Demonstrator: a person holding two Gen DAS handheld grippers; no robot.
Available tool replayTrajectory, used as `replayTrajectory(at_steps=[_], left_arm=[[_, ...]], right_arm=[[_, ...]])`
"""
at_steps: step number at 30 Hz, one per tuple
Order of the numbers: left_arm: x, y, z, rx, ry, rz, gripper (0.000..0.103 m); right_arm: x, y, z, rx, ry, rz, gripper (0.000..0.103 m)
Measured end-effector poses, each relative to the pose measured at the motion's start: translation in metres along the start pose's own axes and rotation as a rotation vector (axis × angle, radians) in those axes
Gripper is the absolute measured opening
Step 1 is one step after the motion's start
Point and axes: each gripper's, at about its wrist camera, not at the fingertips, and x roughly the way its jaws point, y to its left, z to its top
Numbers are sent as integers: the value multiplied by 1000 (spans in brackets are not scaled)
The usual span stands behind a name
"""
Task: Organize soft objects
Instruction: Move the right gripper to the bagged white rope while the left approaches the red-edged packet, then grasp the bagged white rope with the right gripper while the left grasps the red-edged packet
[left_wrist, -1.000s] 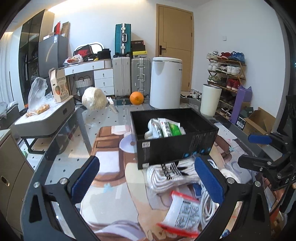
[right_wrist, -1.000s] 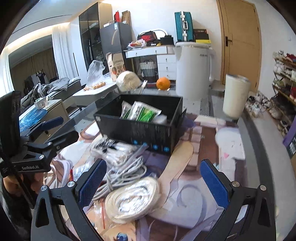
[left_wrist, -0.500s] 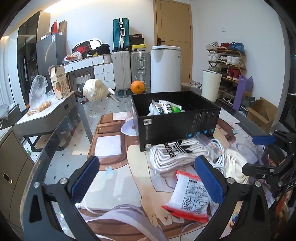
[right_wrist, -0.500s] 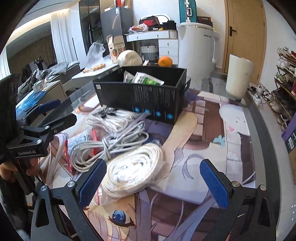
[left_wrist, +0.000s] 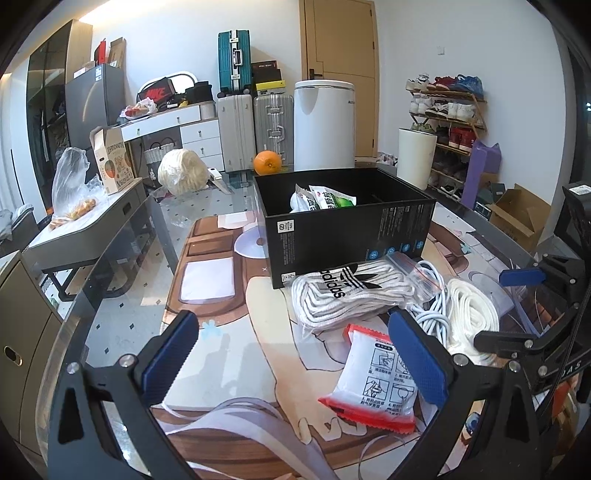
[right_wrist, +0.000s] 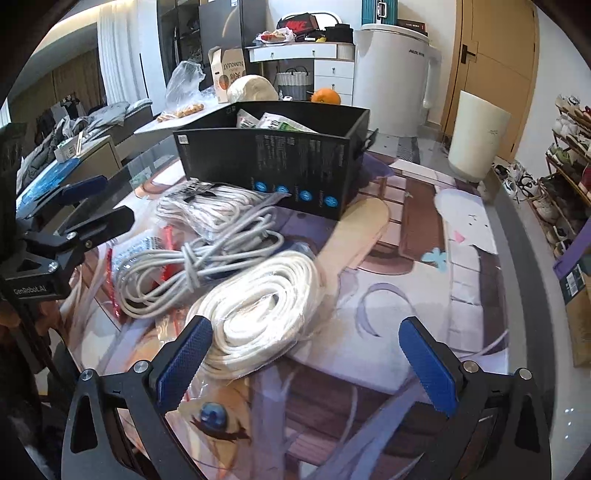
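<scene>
both tongs are wide apart and carrying nothing right now. over the last second they've pulled back and dropped lower toward the table, so the black box (left_wrist: 347, 236) that filled the middle of each view has slid further off and the pile in front of it has come into full sight. that reads to me as a drop-off finished and the next pick being lined up; packets already sit inside the box, and several soft things are left outside.

left to right, then. the left gripper (left_wrist: 295, 354) hangs over bare mat (left_wrist: 221, 354), its left pad over nothing at all. the red-edged white packet (left_wrist: 373, 384) lies just inside its right pad, nearly touching it. beyond that, the bagged adidas socks (left_wrist: 351, 295) rest against the front wall of the box. further right come the grey cable tangle (right_wrist: 199, 266) and the bagged coil of white rope (right_wrist: 266, 310).

the right gripper (right_wrist: 306, 358) hovers with that rope coil just beside its left pad, the bag's edge reaching into the gap, while its right pad stands over bare mat. my call: the packet is the left's nearest grab, the rope the right's, each needing a small shift sideways to centre it.
</scene>
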Motion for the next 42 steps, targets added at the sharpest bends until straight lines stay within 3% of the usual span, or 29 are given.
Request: replayTrajectory(at_steps=[8,14,22,30,42], left_arm=[[2,0,0,4,10,-7,103],[7,-4,0,25,38,-3,103],[9,-13,-1,82,67,-7,103],[12,-19,-1,129,89,-16,103],[16,-33,-3,177,131,-92,103]], right_arm=[[-10,-24,-2,-7,5,-64,102],[-15,-45,-3,67,-1,-86,102],[-8,-22,5,99,-8,14,102],[8,-1,6,70,25,11,102],[15,-4,6,87,33,-3,102]])
